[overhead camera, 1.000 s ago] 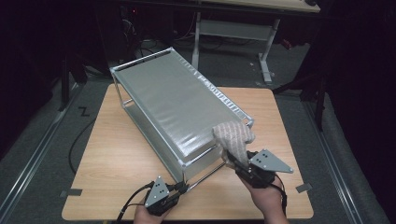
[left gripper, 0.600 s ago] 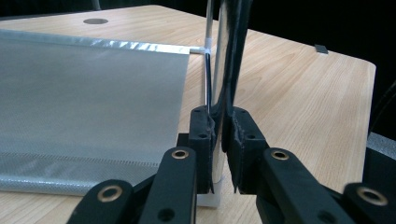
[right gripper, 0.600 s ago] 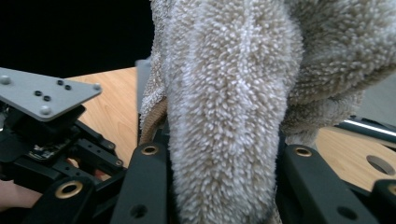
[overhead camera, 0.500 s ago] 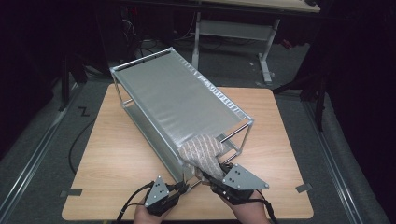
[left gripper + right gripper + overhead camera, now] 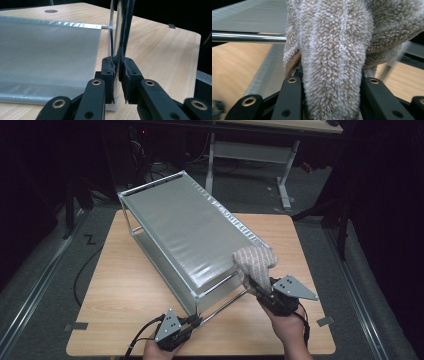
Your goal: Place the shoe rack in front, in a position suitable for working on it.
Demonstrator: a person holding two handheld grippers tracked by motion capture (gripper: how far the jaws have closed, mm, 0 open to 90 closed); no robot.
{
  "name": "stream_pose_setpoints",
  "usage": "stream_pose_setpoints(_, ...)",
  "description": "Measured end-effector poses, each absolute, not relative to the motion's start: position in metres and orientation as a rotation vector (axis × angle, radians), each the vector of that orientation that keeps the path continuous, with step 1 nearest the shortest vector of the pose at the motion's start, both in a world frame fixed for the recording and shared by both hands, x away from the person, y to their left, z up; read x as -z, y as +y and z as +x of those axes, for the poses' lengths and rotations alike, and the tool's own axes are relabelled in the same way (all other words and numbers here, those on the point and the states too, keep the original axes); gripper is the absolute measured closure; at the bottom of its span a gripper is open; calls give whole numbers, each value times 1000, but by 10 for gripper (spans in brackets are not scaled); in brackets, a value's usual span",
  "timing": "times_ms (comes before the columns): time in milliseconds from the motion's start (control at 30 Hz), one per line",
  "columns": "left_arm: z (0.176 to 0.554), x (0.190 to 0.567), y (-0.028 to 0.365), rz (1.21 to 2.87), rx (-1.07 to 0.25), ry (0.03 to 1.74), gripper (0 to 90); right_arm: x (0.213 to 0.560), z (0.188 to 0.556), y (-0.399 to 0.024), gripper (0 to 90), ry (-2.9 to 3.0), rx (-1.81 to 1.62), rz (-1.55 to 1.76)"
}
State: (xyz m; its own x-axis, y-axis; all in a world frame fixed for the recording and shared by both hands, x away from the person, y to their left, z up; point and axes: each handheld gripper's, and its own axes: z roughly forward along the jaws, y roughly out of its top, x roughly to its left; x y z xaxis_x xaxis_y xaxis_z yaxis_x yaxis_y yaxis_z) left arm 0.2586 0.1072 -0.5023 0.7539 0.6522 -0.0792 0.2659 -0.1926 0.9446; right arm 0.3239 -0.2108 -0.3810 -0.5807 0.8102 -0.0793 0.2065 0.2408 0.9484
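My worktop (image 5: 130, 285) is pale wood, and a round hole (image 5: 51, 11) sits in it near one far edge. 2 grey tape tabs mark the floor: one (image 5: 76, 326) just off the near left corner, one (image 5: 325, 321) just off the near right corner. A black cable (image 5: 80, 275) curves along the grey floor (image 5: 40, 285) by the left edge. Beyond the far edge stands another table on white legs (image 5: 282, 180), with cables in the dark beneath it.
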Motion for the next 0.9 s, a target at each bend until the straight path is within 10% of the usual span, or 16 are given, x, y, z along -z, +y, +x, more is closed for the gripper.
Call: stream_pose_setpoints(900,259,502,107,1773,-402,720,802,424,295,-206,653,2138,-1264,914)
